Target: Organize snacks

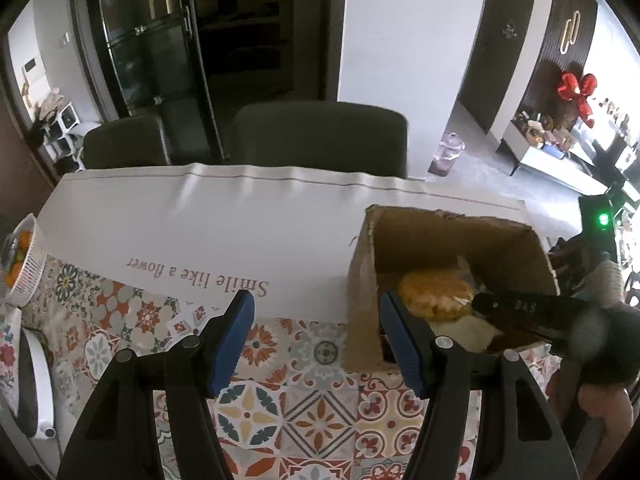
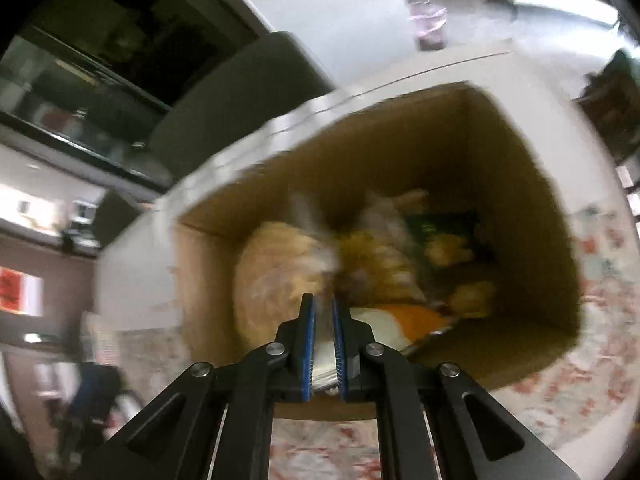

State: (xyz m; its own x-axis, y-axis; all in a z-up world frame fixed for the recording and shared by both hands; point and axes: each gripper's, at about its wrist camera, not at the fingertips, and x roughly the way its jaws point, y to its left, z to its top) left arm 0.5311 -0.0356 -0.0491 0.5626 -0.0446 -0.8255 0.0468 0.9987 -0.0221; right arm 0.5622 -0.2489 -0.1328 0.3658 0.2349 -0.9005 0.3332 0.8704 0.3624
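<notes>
An open brown cardboard box [image 1: 362,280] sits on a table with a colourful flower-tile cloth [image 1: 304,400]. A plain white sheet with the words "Smile like a flower" [image 1: 200,216] lies over the far part of the table, and the box stands partly on it.

The left gripper [image 1: 316,320] hangs above the table just beside the box, on the box's left side. Its blue-padded jaws stand wide apart, and nothing is between them. One blue pad sits in front of the box's near left corner in the picture.

The right gripper [image 2: 325,312] points down into the box [image 2: 520,184]. Its jaws are pressed almost together on a thin, shiny, see-through edge of a snack wrapper [image 2: 325,344]. The picture is blurry, so which bag the wrapper belongs to is hard to tell.

Inside the box is a pile of snacks: a round yellow snack in a clear bag [image 1: 436,294], a dark green packet [image 2: 444,232], and an orange and white packet [image 2: 404,320] (the rest is too smeared to name). From the left view, the right gripper's dark body [image 1: 532,312] reaches over the box's near right edge.

A white slatted basket with orange fruit [image 1: 28,268] sits at the far left of the table. Two dark grey chairs [image 1: 320,136] stand behind the table
</notes>
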